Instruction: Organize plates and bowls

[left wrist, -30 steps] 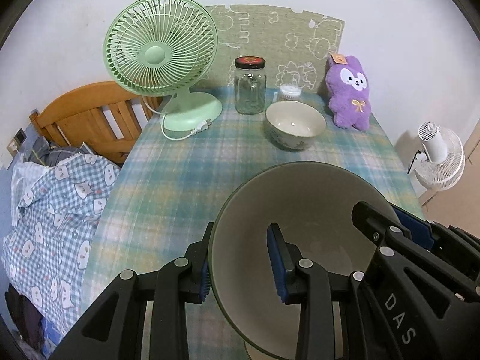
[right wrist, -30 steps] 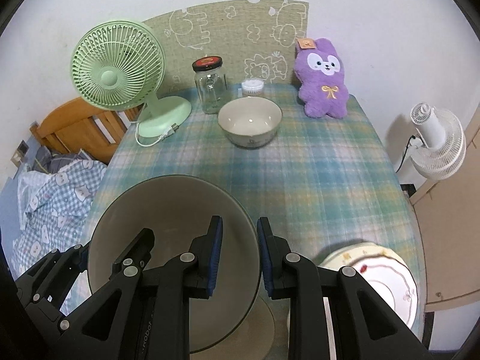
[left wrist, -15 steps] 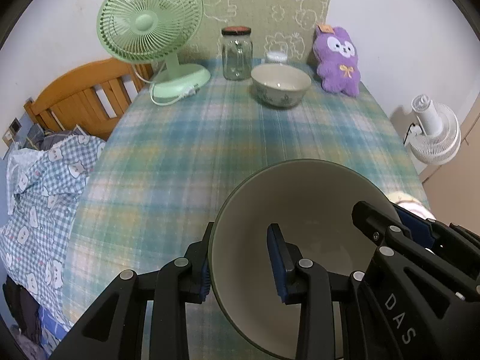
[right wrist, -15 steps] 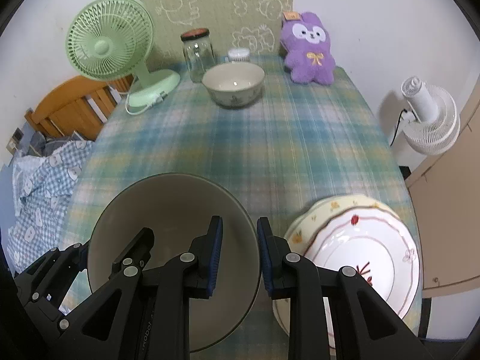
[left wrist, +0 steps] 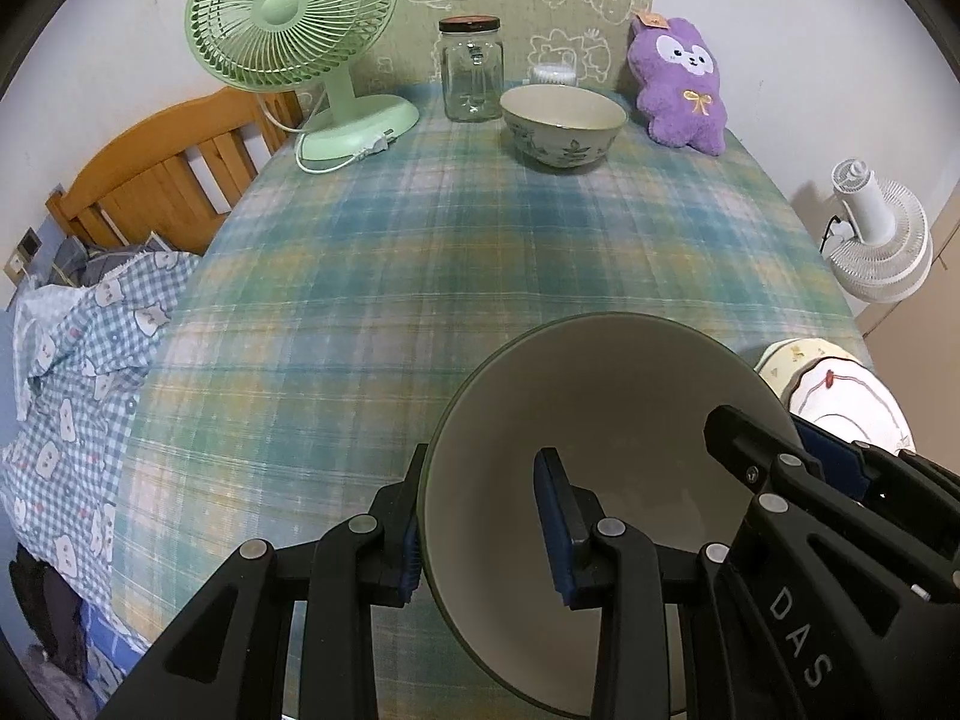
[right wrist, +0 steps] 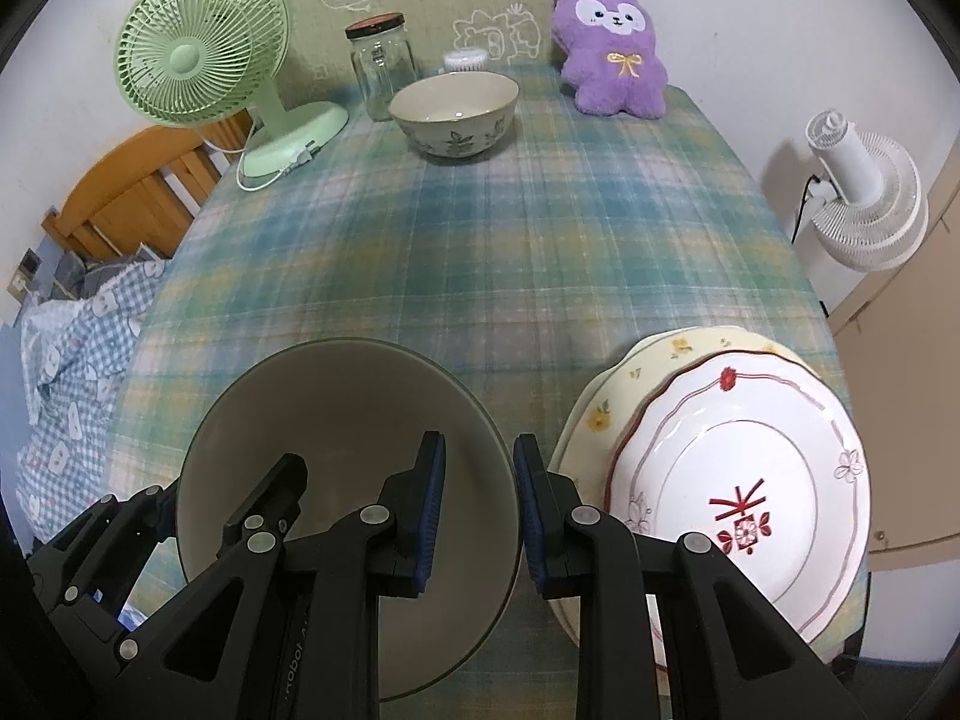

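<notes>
A large grey-green bowl [left wrist: 600,414] [right wrist: 336,420] is held over the near end of the checked tablecloth [left wrist: 456,276], tilted between both grippers. My left gripper [left wrist: 480,531] is shut on its left rim, one pad inside and one outside. My right gripper [right wrist: 480,510] is shut on its right rim in the same way. Whether the bowl's foot touches the cloth is hidden. A stack of flowered plates [right wrist: 738,480] [left wrist: 840,396] lies just right of the bowl. A floral bowl [left wrist: 564,120] [right wrist: 456,114] stands at the far end.
At the back stand a green desk fan [left wrist: 294,18], a glass jar [left wrist: 471,78], a small white tub [right wrist: 465,60] and a purple plush [left wrist: 678,90]. A wooden bed frame [left wrist: 162,180] and checked bedding [left wrist: 78,372] lie left. A white floor fan [right wrist: 864,198] stands right.
Both grippers have sunk with the bowl and tipped further down. The far objects have slid up the views, and the plate stack has come into sight on the right.
</notes>
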A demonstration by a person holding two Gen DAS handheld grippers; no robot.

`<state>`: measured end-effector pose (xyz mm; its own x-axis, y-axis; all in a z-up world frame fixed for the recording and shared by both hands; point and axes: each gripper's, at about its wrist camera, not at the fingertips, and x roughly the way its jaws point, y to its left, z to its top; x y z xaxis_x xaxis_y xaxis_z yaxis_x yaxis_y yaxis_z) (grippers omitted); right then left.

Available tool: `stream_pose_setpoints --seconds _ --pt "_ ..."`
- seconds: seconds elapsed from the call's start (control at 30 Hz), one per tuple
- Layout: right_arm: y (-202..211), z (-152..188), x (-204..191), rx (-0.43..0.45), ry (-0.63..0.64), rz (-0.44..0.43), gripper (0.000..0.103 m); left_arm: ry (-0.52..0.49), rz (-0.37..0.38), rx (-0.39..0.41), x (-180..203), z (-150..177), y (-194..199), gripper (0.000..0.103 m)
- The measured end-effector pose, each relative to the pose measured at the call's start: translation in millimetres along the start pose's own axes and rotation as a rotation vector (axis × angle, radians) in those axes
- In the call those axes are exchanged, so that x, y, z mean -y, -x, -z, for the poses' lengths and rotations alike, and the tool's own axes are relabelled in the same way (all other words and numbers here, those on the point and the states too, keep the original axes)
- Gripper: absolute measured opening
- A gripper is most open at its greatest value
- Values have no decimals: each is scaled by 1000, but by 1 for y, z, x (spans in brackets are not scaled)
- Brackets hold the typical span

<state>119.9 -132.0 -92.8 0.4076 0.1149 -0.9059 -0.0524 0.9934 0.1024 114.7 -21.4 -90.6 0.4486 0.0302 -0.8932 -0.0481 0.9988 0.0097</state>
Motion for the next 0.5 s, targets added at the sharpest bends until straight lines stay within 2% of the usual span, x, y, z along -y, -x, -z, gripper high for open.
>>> stream_pose_setpoints --seconds 0.2,0.33,0.5 --pt "-6 1 0 -10 -32 -25 27 -18 -25 2 -2 -1 -4 32" --pt "-13 4 -4 -27 -27 1 27 12 -1 -48 -6 3 -14 32" --pt "-13 4 -4 -17 -27 3 27 9 0 -36 -7 2 -14 32"
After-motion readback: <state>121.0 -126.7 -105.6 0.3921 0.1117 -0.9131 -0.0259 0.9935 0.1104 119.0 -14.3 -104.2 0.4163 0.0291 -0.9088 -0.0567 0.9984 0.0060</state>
